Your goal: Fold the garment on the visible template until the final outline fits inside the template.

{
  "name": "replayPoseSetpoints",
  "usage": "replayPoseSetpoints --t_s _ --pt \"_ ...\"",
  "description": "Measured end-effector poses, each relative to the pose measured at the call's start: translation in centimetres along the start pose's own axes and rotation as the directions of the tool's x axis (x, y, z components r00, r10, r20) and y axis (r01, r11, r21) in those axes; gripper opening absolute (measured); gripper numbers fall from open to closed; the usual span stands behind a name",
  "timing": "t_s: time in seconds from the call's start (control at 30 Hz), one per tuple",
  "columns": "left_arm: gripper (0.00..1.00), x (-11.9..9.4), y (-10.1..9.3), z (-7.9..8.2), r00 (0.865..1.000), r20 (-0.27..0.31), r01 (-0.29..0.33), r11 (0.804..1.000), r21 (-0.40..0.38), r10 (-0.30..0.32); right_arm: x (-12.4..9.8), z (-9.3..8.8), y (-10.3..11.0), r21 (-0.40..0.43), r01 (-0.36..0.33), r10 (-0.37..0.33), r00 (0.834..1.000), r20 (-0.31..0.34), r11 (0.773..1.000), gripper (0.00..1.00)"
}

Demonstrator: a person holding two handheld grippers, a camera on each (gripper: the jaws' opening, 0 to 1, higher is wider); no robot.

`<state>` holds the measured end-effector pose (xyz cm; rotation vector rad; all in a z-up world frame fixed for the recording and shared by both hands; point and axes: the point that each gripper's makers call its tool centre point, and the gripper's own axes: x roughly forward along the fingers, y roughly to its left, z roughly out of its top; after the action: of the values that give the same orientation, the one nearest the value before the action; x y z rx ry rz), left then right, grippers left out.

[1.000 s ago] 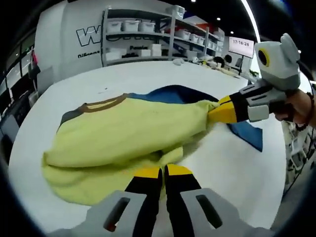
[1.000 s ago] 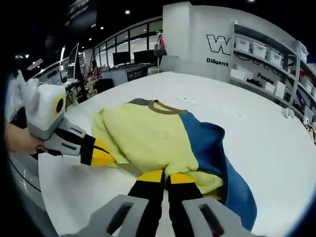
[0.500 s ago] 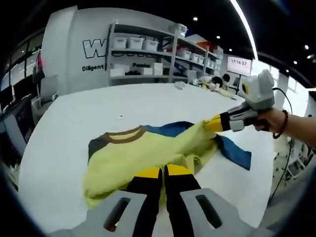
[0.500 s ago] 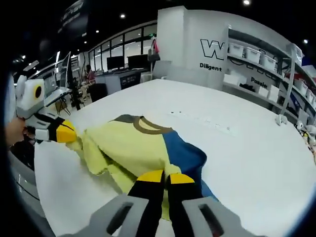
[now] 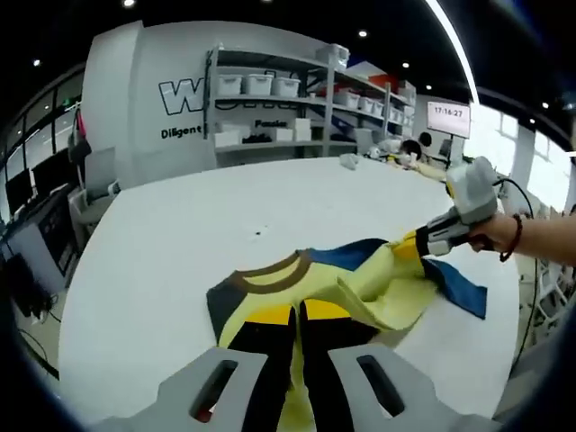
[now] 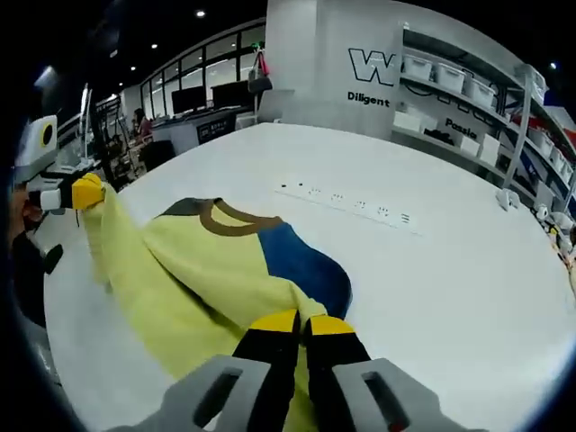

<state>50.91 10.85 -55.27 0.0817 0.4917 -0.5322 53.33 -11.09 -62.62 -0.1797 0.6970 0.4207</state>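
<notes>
The white table [image 5: 162, 225] spreads ahead of both claws, round-edged and bare around the garment. Far beyond it stand grey shelves [image 5: 270, 99] with white bins against a wall bearing large lettering.

The shirt [image 5: 360, 279], yellow with a blue side panel and a brown collar, lies on the table just ahead of the left claw [image 5: 300, 312], its collar end resting flat and its near part lifted off the surface. In the right gripper view the shirt [image 6: 207, 270] stretches from the right claw [image 6: 292, 321] away to the left, the yellow cloth pulled taut and raised between the two claws, with the blue panel lying ahead of the jaws.

The left claw has its jaws pressed together on the yellow cloth at the shirt's near edge. In the right gripper view it appears at the far left, gripping a yellow corner.

The right claw is likewise pinched shut on yellow cloth. In the left gripper view it enters from the right, held by a hand [image 5: 493, 236] with a bead bracelet, clamping the shirt beside the blue panel.
</notes>
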Motion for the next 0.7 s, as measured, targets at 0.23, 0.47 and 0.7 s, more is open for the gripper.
replayPoseSetpoints --t_s 0.23,0.47,0.7 --pt "0.01 1.2 -0.1 0.5 1.000 -0.012 -0.001 1.000 0.025 0.001 -1.5 0.6 2.6 -0.005 -0.042 0.042 0.998 0.045 0.999 0.22" --pt "0.01 1.3 -0.7 0.8 1.000 -0.018 0.014 0.999 0.036 -0.013 -2.5 3.0 8.7 -0.077 -0.162 0.170 0.980 0.107 0.984 0.36" --pt "0.01 1.6 -2.8 1.3 0.997 -0.031 0.080 0.988 0.130 -0.076 -1.5 6.4 15.4 -0.245 -0.305 0.345 0.928 0.141 0.920 0.43"
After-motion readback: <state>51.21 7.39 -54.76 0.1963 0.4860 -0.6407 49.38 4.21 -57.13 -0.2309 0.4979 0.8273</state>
